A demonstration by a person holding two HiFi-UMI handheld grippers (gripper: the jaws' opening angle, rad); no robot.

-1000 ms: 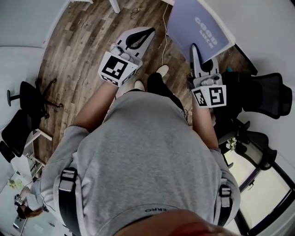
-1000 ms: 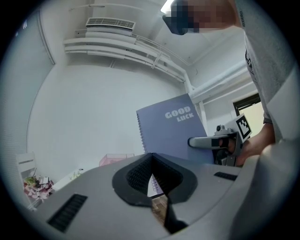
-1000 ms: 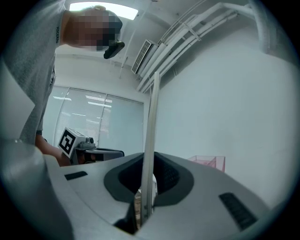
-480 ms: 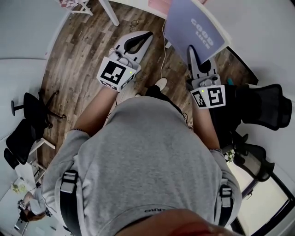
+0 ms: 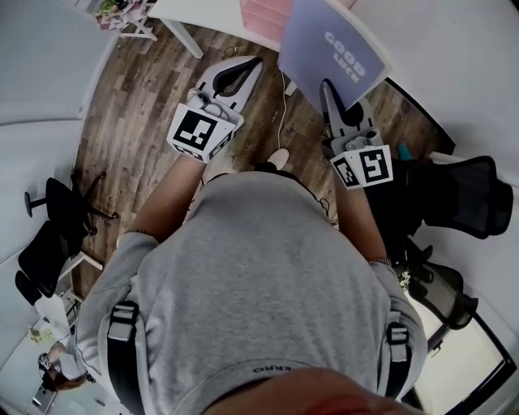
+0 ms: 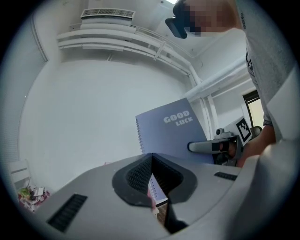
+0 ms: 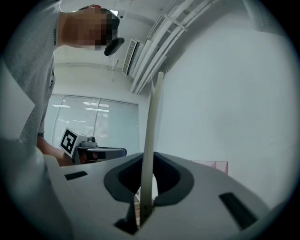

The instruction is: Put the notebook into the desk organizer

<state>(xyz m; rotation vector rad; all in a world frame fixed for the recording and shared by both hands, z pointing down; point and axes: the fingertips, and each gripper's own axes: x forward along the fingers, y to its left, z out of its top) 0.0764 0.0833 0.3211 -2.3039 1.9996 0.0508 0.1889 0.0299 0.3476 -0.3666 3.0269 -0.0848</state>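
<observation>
A grey-blue spiral notebook [image 5: 328, 49] printed "GOOD LUCK" is held up over the wood floor. My right gripper [image 5: 328, 87] is shut on its lower edge. In the right gripper view the notebook [image 7: 152, 136] stands edge-on, clamped between the jaws of that gripper [image 7: 148, 157]. My left gripper [image 5: 250, 65] is to the left of the notebook and apart from it, shut with nothing in it. In the left gripper view its jaws [image 6: 152, 155] meet, and the notebook [image 6: 171, 133] shows beyond them. A pink desk organizer [image 5: 263, 12] sits on the white desk ahead.
A white desk leg [image 5: 185, 34] and a white cable [image 5: 284, 93] are below the grippers. Black office chairs stand at the right [image 5: 458, 190] and the left [image 5: 53, 215]. A small plant [image 5: 109, 10] is at the top left. The person's torso fills the lower middle.
Both grippers and the notebook have moved forward toward the desk. The white desk leg and the pink organizer have come further into the head view.
</observation>
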